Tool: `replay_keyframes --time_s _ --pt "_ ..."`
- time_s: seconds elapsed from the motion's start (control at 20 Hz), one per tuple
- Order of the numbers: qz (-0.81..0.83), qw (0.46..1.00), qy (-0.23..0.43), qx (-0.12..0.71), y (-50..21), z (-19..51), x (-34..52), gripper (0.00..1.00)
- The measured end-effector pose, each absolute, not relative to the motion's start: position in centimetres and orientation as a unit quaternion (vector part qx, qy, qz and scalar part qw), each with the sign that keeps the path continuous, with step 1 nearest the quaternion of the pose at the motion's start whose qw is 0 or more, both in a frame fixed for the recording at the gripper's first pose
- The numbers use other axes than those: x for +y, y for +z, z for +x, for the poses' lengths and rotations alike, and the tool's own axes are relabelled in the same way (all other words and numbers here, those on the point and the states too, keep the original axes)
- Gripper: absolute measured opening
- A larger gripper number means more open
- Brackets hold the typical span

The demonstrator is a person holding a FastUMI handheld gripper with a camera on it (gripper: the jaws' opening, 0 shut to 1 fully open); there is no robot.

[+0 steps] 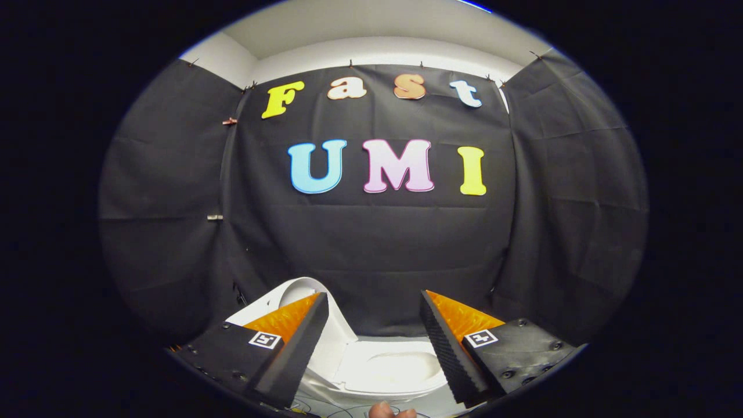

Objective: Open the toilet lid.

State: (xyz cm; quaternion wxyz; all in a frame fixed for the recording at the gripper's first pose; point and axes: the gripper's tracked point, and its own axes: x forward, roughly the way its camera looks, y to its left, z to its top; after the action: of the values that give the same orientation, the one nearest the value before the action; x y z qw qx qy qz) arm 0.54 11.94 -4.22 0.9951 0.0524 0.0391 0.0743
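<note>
White and glossy, the toilet (383,371) sits low between and just beyond the fingers of the gripper (374,348), its lid (302,293) already swung up and leaning back toward the booth wall behind the left finger. The bowl lies exposed, so the opening looks done. The gripper is spread wide, holding nothing

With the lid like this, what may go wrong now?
1. The white toilet lid stands raised behind one of the fingers with nothing gripping it; it might fall back onto the white toilet seat.
2. The gripper is open with the fingers wide apart, so pulling back carelessly could clip the lid.
</note>
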Motion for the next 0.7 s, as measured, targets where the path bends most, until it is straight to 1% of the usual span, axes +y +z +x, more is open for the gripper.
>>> replay_keyframes --time_s 0.15,0.5,0.7 --pt "0.053 0.996 0.073 0.027 -2.6 -0.3 10.4 0.99" --pt "0.040 0.998 0.045 -0.028 2.1 -2.3 5.9 0.98" --pt "0.034 0.998 0.040 -0.033 2.7 -2.7 5.3 0.98"
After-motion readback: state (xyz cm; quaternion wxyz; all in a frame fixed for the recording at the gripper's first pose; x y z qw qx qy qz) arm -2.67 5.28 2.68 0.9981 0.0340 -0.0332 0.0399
